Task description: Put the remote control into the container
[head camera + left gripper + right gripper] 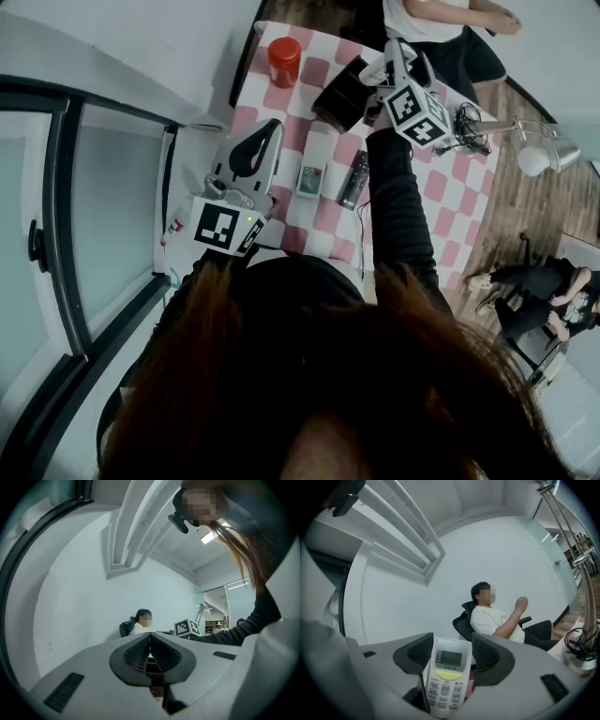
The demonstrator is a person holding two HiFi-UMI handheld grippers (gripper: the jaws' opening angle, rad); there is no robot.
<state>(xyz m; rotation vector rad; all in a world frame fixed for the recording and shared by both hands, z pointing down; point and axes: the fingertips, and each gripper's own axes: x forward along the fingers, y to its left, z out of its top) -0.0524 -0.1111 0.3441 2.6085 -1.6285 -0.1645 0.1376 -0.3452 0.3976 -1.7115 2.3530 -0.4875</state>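
Observation:
A white remote control with a small screen and a yellow button stands upright between the jaws of my right gripper, which is shut on it. In the head view the right gripper is raised over the far side of the checked table, just right of a black open container. My left gripper hovers over the table's near left part. Its jaws meet with nothing between them in the left gripper view.
A black remote and a small white device with a screen lie mid-table. A red jar stands at the far left. A desk lamp and cables sit at the right. A seated person is beyond the table.

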